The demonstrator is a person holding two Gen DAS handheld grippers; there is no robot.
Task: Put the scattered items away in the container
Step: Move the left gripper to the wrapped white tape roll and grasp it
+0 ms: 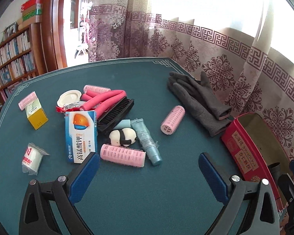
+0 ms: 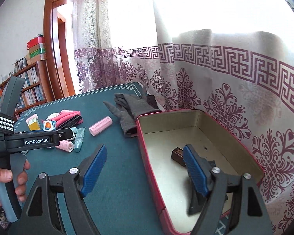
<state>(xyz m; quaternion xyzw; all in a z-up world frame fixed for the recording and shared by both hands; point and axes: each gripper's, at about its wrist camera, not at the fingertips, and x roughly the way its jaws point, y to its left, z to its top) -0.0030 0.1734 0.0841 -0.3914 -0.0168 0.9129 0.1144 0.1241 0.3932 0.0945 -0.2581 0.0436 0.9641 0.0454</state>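
Hovering over the bench, left gripper (image 1: 149, 163) jaws released near a pink curler (image 1: 123, 155), right gripper (image 2: 145, 163) jaws released, straddling the red tin's (image 2: 147, 146) wall at lower right.

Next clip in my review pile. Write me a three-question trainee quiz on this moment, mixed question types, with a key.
1. True or false: the red tin holds nothing yet.
2. Multiple choice: the panda toy lies nearest to which item? A) the grey gloves B) the blue tube C) the yellow box
3. Short answer: how do the jaws of the left gripper and the right gripper stand, and does either hold anything?

Key
1. False: a small dark brown item lies on its floor.
2. B
3. Both stand open and hold nothing; the right one straddles the tin's near wall.
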